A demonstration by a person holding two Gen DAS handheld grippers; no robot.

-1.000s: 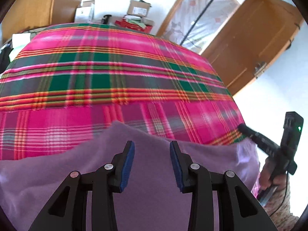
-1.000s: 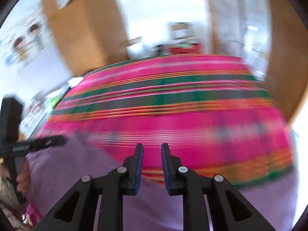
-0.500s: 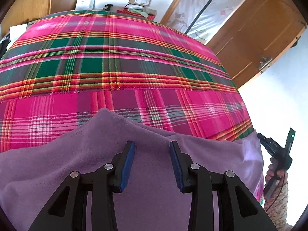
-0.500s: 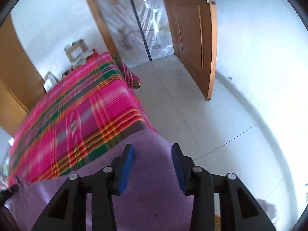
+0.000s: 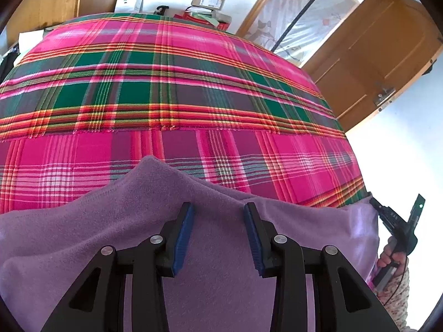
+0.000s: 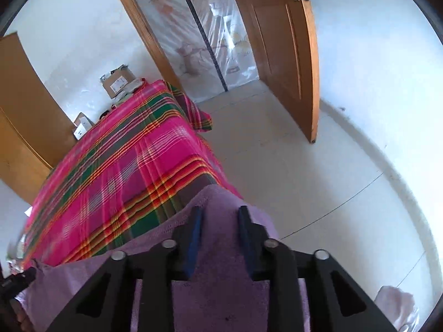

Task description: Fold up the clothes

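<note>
Angling down over the bed, your left gripper (image 5: 218,222) hovers with blue pads (image 5: 182,238) half apart above the one lilac fleece garment (image 5: 133,215), gripping nothing. The fleece lies along the near edge of the pink-and-green plaid bedspread (image 5: 177,83), long axis running left to right across the bed, one peak pointing away from you. Your right gripper (image 6: 218,225) tilts down at the garment's right-hand corner (image 6: 221,204), jaws closing with fleece between the pads; contact unclear. Two grippers, one garment.
</note>
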